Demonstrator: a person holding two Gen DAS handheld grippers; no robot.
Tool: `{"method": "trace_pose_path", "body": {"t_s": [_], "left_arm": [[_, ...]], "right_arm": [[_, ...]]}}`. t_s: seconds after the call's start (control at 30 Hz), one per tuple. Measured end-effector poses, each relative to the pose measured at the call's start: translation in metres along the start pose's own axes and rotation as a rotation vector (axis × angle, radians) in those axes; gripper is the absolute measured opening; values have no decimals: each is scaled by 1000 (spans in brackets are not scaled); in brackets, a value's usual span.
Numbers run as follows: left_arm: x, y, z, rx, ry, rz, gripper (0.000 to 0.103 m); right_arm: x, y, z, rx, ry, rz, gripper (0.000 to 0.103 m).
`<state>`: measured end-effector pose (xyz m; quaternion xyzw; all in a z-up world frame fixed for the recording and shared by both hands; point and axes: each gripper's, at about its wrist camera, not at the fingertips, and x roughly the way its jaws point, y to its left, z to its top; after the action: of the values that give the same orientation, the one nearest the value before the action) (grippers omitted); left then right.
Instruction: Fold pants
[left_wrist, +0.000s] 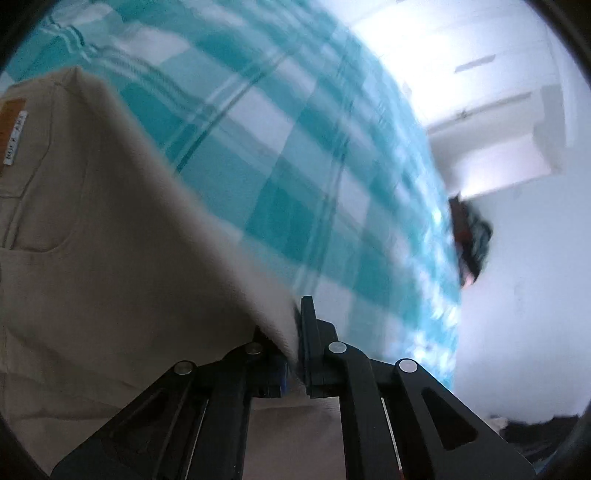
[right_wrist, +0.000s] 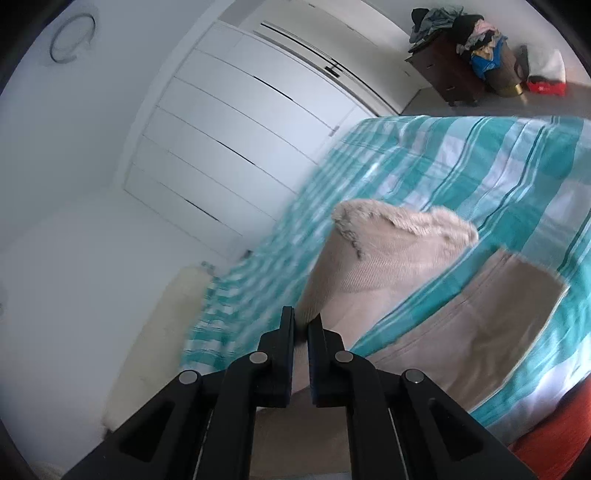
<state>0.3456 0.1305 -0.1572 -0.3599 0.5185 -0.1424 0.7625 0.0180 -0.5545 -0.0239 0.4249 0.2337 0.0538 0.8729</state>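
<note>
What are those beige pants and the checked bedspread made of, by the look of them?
The beige pants look like ribbed, matte cotton twill or fine corduroy, with a frayed hem. The teal-and-white checked bedspread looks like woven cotton, dull in finish; blur leaves that open.

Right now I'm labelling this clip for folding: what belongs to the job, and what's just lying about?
Job:
beige pants
left gripper
right gripper
checked bedspread

Lying about:
clothes pile on dark dresser
white wardrobe
red box
</note>
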Motion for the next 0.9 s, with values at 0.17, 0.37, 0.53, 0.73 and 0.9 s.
{"method": "trace_pose_path", "body": {"t_s": [0.17,0.37,0.53,0.73,0.9], "left_arm": [[-89,-29,-20,24,-202,-186,4],[-151,7,-120,72,-207,-177,4],[-83,54,-197,23,35,-60,5],[-66,65,-209,-11,63,-5,4],[-84,52,-213,18,24,-25,4]], "right_arm": [[47,23,57,-112,14,-16,6],[42,61,96,-226,-8,108,6],[35,-54,58,-85,122,-164,6],[48,-161,-4,34,269,-454,7],[39,-156,-3,41,218,-426,6]]}}
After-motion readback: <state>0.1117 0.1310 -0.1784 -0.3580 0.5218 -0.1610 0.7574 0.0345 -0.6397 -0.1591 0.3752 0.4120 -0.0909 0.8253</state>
